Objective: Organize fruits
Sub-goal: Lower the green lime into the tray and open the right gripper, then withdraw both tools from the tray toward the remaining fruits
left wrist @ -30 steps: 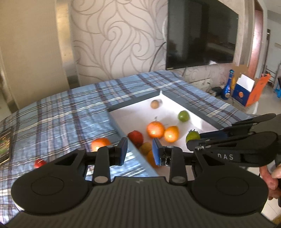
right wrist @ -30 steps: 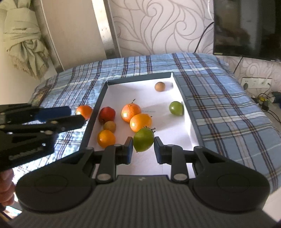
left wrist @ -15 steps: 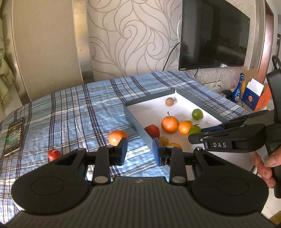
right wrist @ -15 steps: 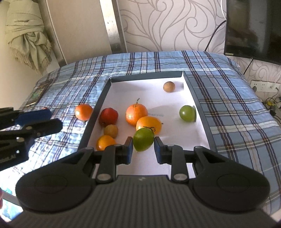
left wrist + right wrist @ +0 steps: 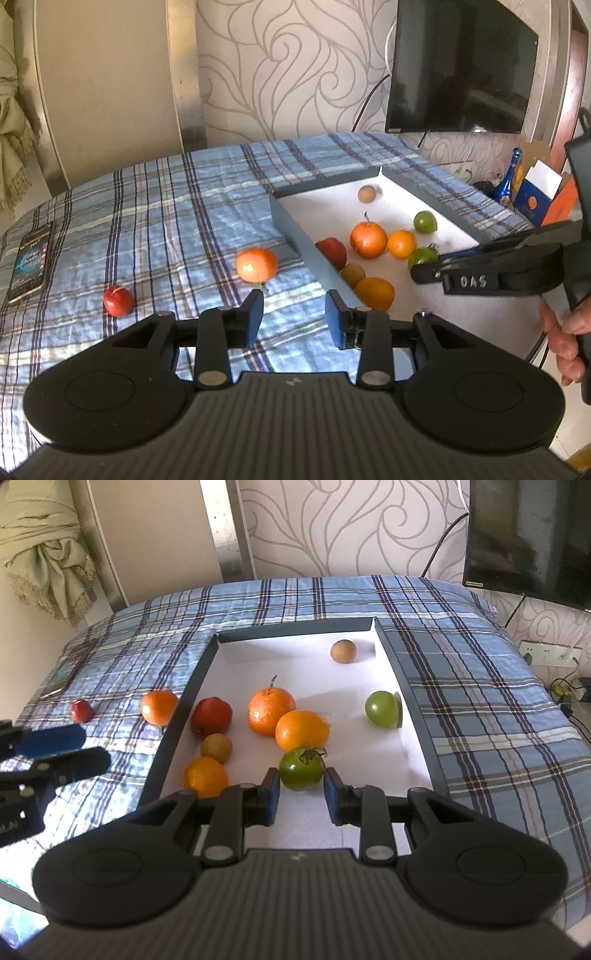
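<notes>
On plaid quilted cloth [image 5: 480, 709], round glossy green tomato [image 5: 301, 768], matte white-lined tray [image 5: 417, 716]

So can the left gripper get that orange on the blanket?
Probably yes. The orange sits alone on the blanket, just beyond the left gripper, whose jaws are opening with nothing between them. Nothing blocks the way.
</notes>
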